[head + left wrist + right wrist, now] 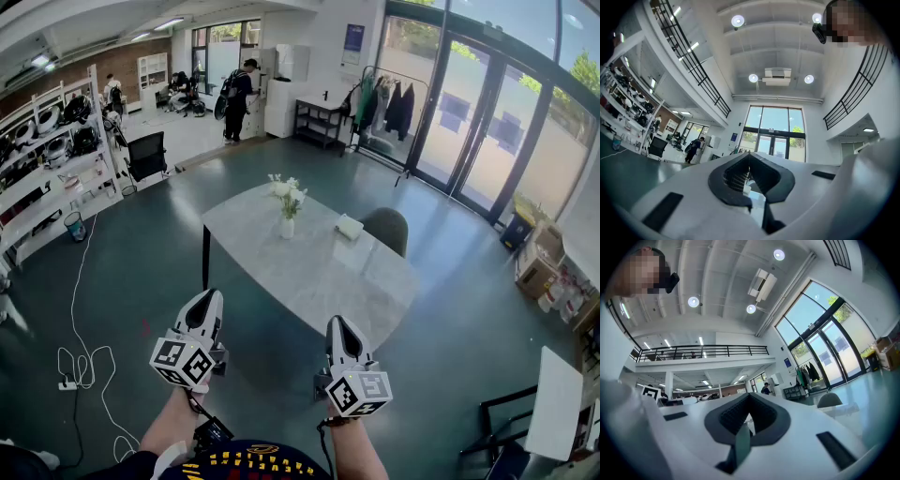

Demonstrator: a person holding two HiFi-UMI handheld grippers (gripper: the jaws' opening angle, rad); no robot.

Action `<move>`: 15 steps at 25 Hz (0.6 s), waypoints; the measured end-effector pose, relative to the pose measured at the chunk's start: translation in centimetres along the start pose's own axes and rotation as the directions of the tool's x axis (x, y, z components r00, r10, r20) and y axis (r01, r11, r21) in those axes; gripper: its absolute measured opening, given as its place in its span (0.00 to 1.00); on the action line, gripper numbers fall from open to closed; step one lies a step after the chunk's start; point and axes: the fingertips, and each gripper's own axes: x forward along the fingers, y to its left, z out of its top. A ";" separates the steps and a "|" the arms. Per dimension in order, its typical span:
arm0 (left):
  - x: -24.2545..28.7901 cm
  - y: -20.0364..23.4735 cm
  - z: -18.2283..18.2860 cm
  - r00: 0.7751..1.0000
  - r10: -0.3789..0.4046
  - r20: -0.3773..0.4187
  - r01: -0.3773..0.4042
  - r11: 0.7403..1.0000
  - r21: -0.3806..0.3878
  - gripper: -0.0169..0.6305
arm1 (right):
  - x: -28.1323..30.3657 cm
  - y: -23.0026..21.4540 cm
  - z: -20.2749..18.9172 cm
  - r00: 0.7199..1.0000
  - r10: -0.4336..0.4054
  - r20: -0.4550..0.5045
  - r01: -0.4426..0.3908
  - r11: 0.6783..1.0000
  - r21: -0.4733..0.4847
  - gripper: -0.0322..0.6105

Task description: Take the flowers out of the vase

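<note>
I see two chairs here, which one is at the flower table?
The grey chair, tucked against the table; the black chair stands off by the shelves.

Table (319, 281): pale stone-look top, faintly veined, smooth, slight sheen. Vase (287, 228) on the table: white, smooth, glazed-looking. Floor (141, 262) around the table: dark, glossy, reflective. My left gripper (749, 172) and right gripper (749, 416): smooth white plastic shells, matt dark ribbed pads (734, 178).

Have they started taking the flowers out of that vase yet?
Nothing done yet: the flowers stand in the vase on the table. Nothing in hand: left gripper and right gripper are shut, empty, well back from the vase. Every flower is left.
</note>
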 end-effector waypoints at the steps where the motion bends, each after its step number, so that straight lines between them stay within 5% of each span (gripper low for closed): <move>1: -0.3 0.0 -0.3 1.000 -0.008 -0.014 0.008 1.000 0.003 0.03 | 0.1 0.5 -0.3 1.000 0.006 -0.006 -0.006 1.000 -0.003 0.06; 15: -3.2 2.2 0.7 1.000 0.011 -0.009 -0.011 1.000 0.025 0.03 | 0.1 2.8 -2.0 1.000 0.017 -0.024 -0.017 1.000 0.000 0.06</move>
